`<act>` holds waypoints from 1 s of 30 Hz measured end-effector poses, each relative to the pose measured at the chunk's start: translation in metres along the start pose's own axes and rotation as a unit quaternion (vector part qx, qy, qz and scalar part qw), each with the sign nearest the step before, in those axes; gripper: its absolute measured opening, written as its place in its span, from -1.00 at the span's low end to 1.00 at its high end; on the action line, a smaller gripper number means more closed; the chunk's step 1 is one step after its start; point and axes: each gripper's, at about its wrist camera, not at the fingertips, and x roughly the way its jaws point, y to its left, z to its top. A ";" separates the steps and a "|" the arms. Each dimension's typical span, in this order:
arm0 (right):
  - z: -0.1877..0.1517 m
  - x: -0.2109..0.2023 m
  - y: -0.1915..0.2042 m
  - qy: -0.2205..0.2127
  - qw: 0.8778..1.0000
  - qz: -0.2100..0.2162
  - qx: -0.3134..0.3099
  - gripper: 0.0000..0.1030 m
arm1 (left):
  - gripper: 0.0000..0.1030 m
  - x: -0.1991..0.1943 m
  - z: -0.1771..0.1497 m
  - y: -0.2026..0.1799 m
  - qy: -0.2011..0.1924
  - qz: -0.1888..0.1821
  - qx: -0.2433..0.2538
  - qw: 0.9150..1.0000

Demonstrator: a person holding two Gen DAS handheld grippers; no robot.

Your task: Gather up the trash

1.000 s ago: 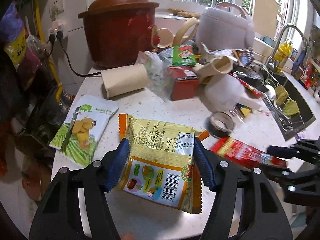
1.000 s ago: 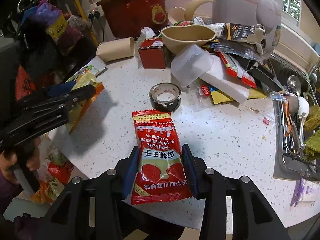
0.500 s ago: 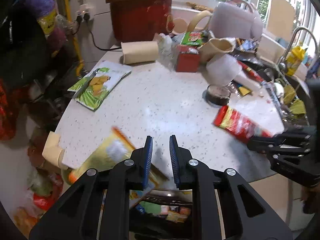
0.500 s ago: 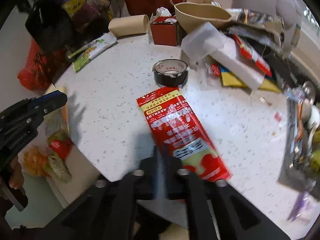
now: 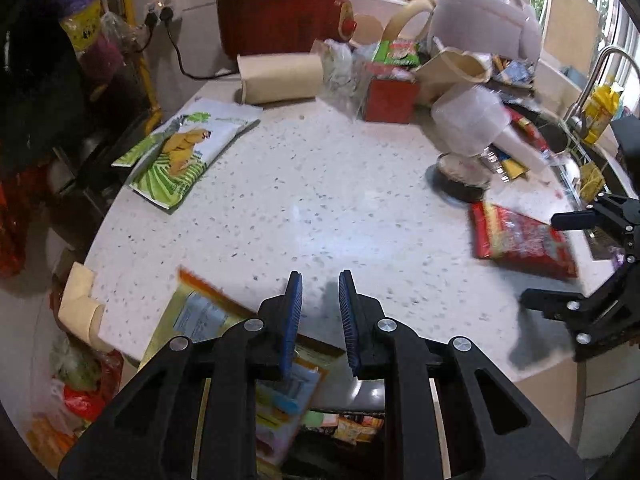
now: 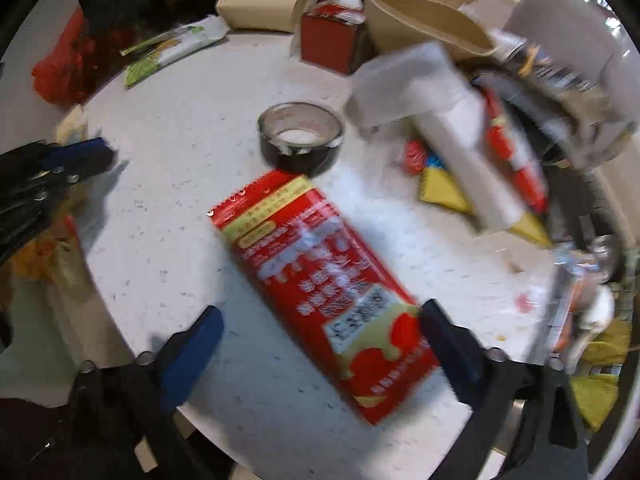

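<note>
My left gripper [image 5: 320, 312] hovers at the near edge of the white speckled counter [image 5: 304, 184], jaws narrowly apart and empty. The yellow-orange snack wrapper [image 5: 196, 320] hangs off the counter edge to its lower left, tipping toward a bin with wrappers [image 5: 344, 428] below. My right gripper [image 6: 320, 340] is wide open, its fingers on either side of the red snack packet [image 6: 320, 280], which lies flat on the counter. That packet also shows in the left wrist view [image 5: 520, 236]. A green and white monkey wrapper [image 5: 184, 152] lies at the left.
A roll of black tape [image 6: 300, 136] sits just beyond the red packet. Clutter fills the back: a beige cylinder [image 5: 280, 78], red box [image 5: 388, 96], red cooker [image 5: 280, 4], plastic container [image 5: 468, 120] and jug. A sink [image 5: 592, 160] lies at the right.
My left gripper pulled the yellow wrapper back off the counter edge and let it go; it now slides down at the left. My right gripper closed, then opened wide around the red packet, which turned.
</note>
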 end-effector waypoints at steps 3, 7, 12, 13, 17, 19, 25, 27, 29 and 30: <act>0.002 0.002 -0.006 0.004 1.000 0.003 0.024 0.84 | -0.63 -0.001 0.011 0.006 -0.001 -0.002 0.004 1.000; 0.006 -0.006 -0.019 0.009 0.997 0.007 0.076 0.19 | -0.40 -0.043 0.025 0.013 -0.039 -0.027 0.004 0.999; 0.010 -0.010 -0.011 0.004 0.998 -0.025 0.060 -0.17 | -0.07 -0.082 0.013 0.024 -0.072 -0.007 0.023 0.997; 0.014 -0.010 -0.010 -0.001 0.998 -0.029 0.057 -0.24 | -0.07 -0.082 0.010 0.025 -0.066 -0.003 0.028 0.997; 0.017 -0.014 -0.001 -0.012 0.998 -0.017 0.061 -0.61 | -0.07 -0.071 0.008 0.012 -0.057 0.003 0.048 0.997; 0.015 -0.015 -0.003 -0.016 0.998 -0.012 0.066 -0.63 | -0.07 -0.061 0.015 -0.003 -0.055 -0.009 0.055 0.997; -0.003 -0.027 -0.017 -0.022 0.996 0.008 0.087 -0.69 | -0.07 -0.011 0.055 -0.056 -0.044 -0.044 0.086 0.994; -0.013 -0.030 -0.025 -0.022 0.995 0.014 0.096 -0.69 | -0.07 0.006 0.066 -0.071 -0.037 -0.050 0.096 0.993; -0.021 -0.032 -0.030 -0.022 0.994 0.018 0.103 -0.71 | -0.07 0.020 0.073 -0.083 -0.030 -0.057 0.104 0.992; -0.025 -0.033 -0.034 -0.021 0.994 0.020 0.107 -0.72 | -0.07 0.025 0.077 -0.090 -0.027 -0.062 0.111 0.992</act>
